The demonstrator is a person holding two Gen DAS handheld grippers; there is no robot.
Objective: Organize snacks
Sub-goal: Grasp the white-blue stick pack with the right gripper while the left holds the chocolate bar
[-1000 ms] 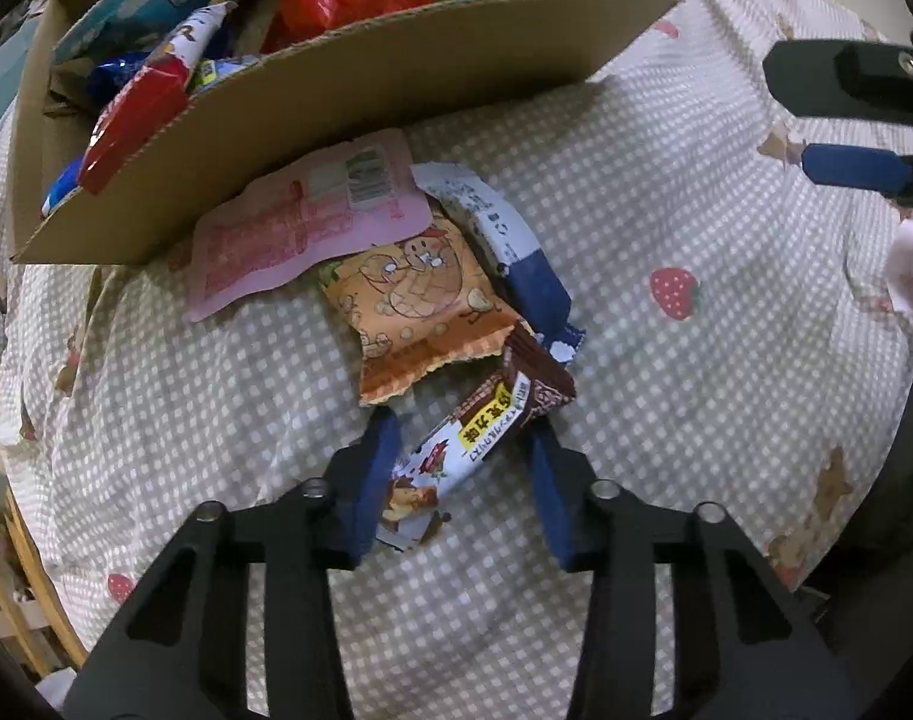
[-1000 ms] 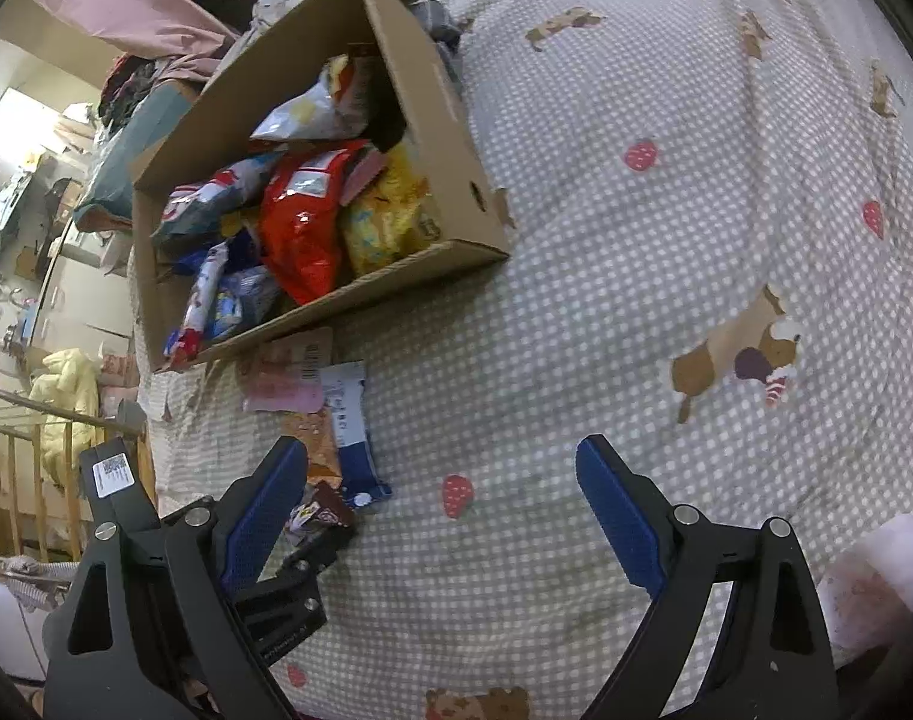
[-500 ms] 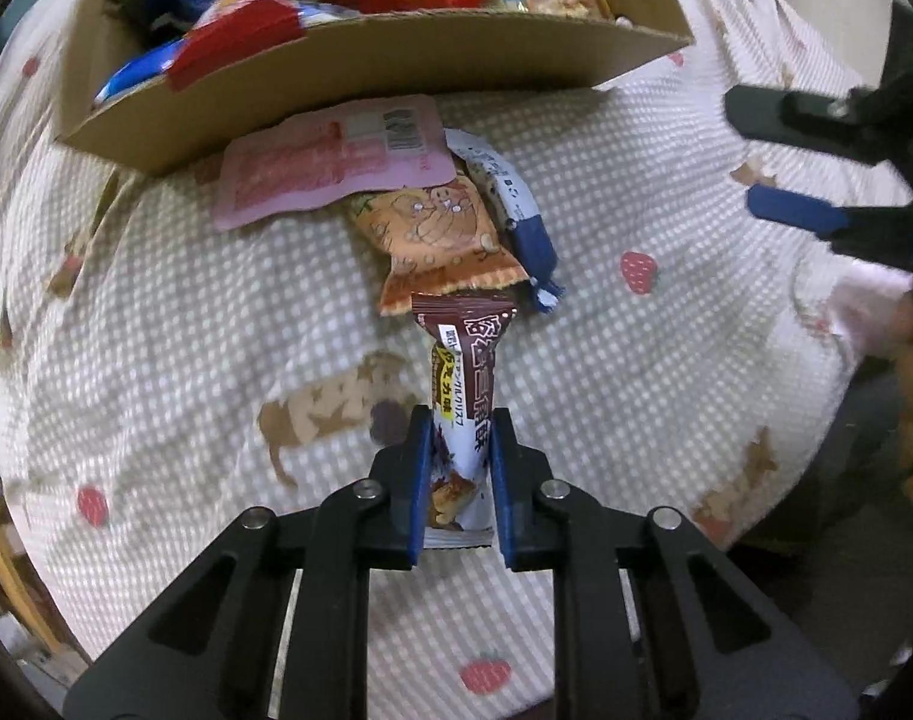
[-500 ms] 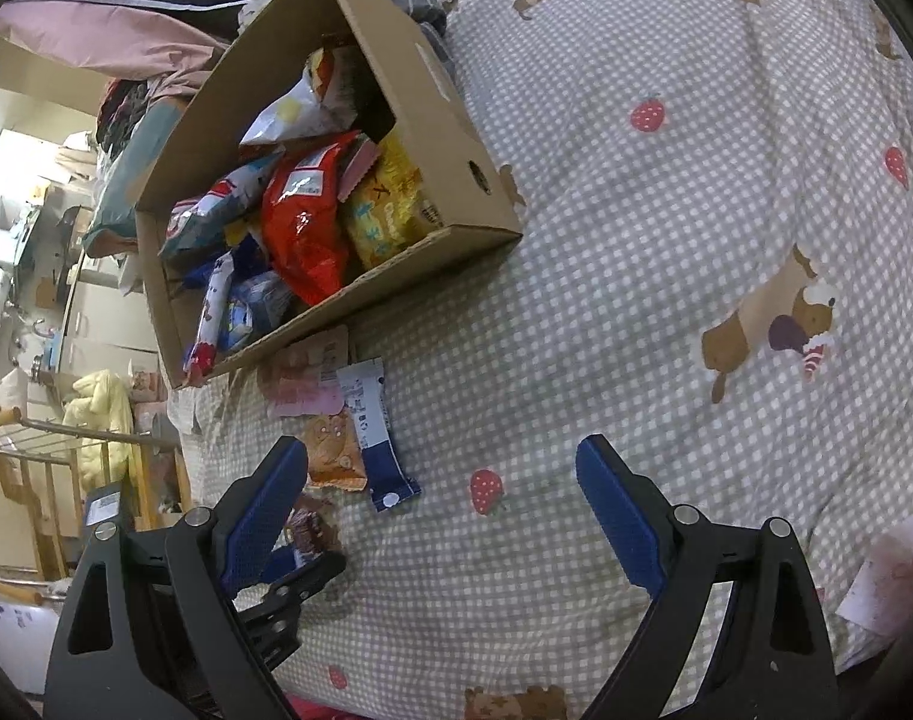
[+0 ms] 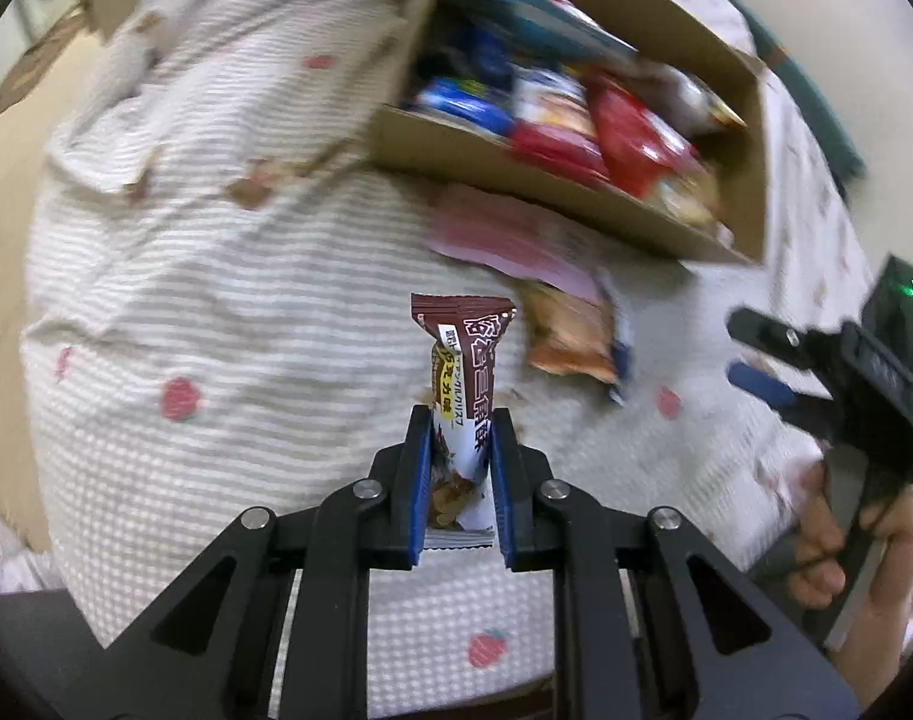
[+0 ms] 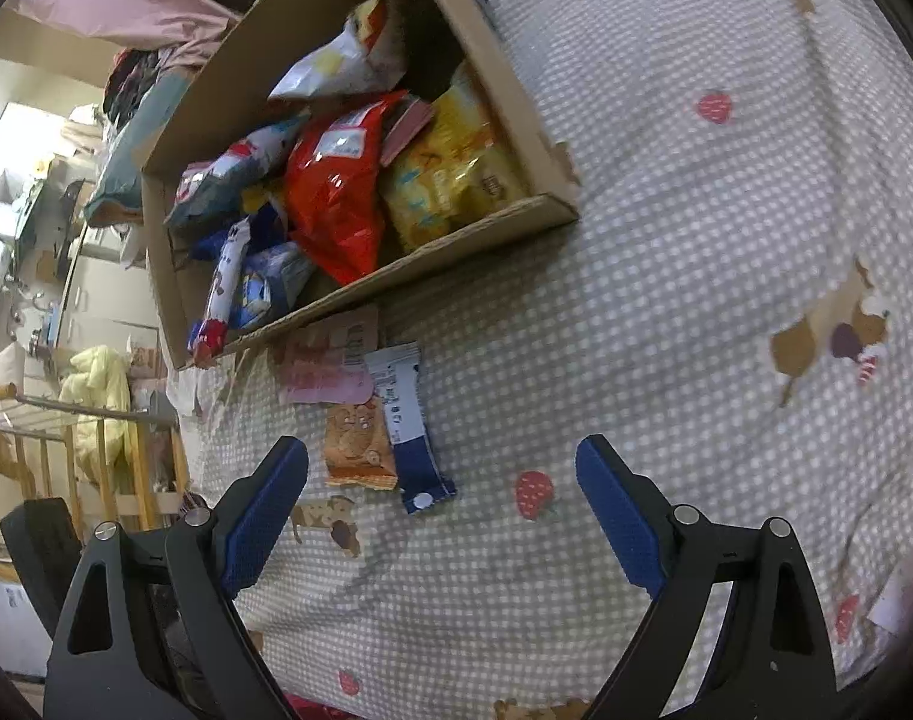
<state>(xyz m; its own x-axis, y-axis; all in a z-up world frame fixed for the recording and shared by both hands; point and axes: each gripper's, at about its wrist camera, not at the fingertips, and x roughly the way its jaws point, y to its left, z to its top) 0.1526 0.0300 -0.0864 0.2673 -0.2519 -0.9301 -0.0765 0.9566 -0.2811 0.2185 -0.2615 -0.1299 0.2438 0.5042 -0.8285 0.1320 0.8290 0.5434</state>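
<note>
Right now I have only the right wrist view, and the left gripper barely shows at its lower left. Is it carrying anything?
Observer: Yes. The left gripper is shut on a brown chocolate bar, with both fingers clamped on its lower half.
Operator: Which way does the bar's free end point?
Observer: Out past the fingertips, toward the cardboard box.
Operator: What is behind my right gripper?
Observer: A hand wrapped around the handle of the right gripper.
</note>
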